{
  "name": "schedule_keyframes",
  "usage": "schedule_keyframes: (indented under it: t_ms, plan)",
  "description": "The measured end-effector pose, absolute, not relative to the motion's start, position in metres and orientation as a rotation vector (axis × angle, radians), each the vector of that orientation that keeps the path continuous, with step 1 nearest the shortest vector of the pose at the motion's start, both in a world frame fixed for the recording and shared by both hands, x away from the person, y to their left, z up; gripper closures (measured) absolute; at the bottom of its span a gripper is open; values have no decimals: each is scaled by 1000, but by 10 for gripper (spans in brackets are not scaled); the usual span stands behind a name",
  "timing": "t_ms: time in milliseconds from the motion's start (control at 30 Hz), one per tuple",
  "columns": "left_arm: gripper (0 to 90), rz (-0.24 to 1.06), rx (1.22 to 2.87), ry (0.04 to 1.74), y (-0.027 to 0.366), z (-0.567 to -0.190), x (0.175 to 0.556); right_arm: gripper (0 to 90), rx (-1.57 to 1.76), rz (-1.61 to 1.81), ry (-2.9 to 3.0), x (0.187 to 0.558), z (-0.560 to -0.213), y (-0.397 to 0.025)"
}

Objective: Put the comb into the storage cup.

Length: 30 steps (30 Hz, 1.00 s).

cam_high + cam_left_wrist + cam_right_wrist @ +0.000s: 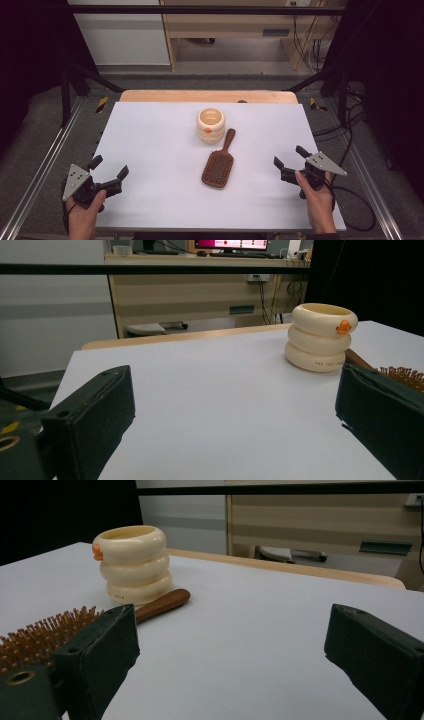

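Observation:
A brown wooden hairbrush [219, 165] lies bristles-up in the middle of the white table [150, 145], its handle pointing away towards a cream ribbed cup [210, 125] with an orange mark. My left gripper [109, 170] rests near the front left corner, open and empty. My right gripper [290, 156] sits at the front right, open and empty too. In the left gripper view the cup [321, 336] stands far right, with the bristles [402, 376] behind my right-hand jaw. The right gripper view has the cup [133, 563] and brush [60, 632] at left.
A wooden strip [207, 96] edges the table's far side. Metal rails [45, 165] run along both sides. Cables [357, 200] trail at the right. A wooden desk [235, 30] stands beyond the table.

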<state>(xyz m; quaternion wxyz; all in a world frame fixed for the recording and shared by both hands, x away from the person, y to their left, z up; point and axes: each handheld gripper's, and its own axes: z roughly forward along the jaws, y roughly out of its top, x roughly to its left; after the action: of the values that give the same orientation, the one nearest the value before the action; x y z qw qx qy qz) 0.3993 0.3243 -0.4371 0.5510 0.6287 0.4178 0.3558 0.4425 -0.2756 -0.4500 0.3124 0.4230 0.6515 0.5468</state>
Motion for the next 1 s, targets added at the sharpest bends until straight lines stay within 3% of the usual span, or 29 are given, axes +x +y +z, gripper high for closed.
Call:
schedule_keyframes:
  t_ms: [433,600,633,867,1000]
  plan:
    - [27,840,1471,995,326,-437,402,96,1140,1422,1743,444,-451,-270]
    - [29,837,1469,998,326,-437,402,178,1144,1407,1770,443,-450,-265]
    - [29,838,1469,998,326,-437,402,256,1126,1406,1795,443,-451,-262]
    - [27,837,1465,996,326,-437,402,377,1092,1394,1848,442,-452,-253]
    - [25,836,1466,995,326,-437,402,510,1079,1371,1902,442,-454,-245]
